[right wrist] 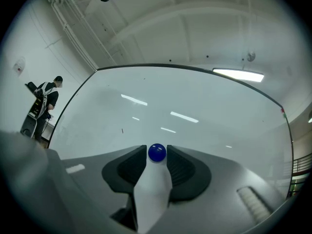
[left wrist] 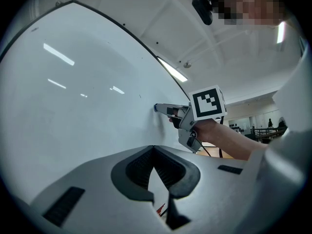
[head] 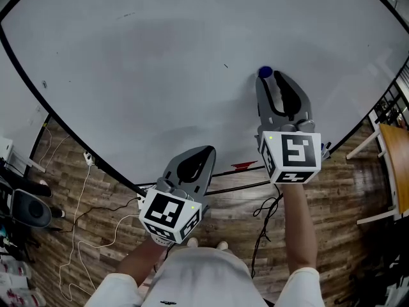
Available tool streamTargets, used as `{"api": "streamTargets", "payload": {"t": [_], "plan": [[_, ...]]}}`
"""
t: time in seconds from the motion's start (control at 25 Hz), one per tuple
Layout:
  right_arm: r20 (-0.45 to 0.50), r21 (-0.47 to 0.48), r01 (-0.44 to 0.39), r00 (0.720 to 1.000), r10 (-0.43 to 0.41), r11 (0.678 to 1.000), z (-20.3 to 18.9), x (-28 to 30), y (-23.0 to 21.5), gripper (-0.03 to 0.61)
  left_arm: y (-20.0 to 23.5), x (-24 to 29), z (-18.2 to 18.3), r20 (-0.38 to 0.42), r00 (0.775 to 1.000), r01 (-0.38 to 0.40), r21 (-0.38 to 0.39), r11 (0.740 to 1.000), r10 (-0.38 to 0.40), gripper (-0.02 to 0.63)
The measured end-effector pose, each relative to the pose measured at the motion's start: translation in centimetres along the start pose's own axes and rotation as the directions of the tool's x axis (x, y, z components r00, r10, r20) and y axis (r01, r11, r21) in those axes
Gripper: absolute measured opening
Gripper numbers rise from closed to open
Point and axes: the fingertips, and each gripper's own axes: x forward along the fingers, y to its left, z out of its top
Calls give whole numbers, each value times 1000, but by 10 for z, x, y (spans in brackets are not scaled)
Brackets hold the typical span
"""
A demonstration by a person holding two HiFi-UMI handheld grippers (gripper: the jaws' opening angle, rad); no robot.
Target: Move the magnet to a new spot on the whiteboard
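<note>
A small round blue magnet [head: 264, 72] sits on the whiteboard [head: 160, 62], right of its middle. My right gripper [head: 268, 75] is pressed up to the board and shut on the magnet. In the right gripper view the magnet [right wrist: 156, 152] is held between the two fingertips, against the whiteboard [right wrist: 195, 106]. My left gripper [head: 208, 151] hangs lower, near the board's bottom edge, shut and holding nothing. In the left gripper view its jaw tips meet [left wrist: 153, 149], and the right gripper [left wrist: 161, 107] is seen from the side, touching the whiteboard [left wrist: 73, 106].
The board's black frame [head: 96, 162] runs along its lower edge, with a small red mark [head: 243, 166] near it. Cables [head: 83, 203] trail over the wooden floor. A wooden chair [head: 391, 165] stands at the right. A person [right wrist: 46, 99] stands far off to the left.
</note>
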Motion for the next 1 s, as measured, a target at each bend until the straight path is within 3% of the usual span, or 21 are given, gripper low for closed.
{"api": "streamTargets", "payload": {"t": [0.6,0.84,1.0], "plan": [[-10,25,17,1000,-16,1000,-6,-60,1,130,-7,-5,-7,-13,1000,8,-11,1000,-8,6],[-44,1,22,999,-22,1000,-26,-86,8,60,-1,-9,-16,-25,1000,-4,-13,1000,4,6],[-60,34,37,998,-35,999,-36,-101,9,19,1,-12,-22,-31,999,-19,-7,1000,18,6]]}}
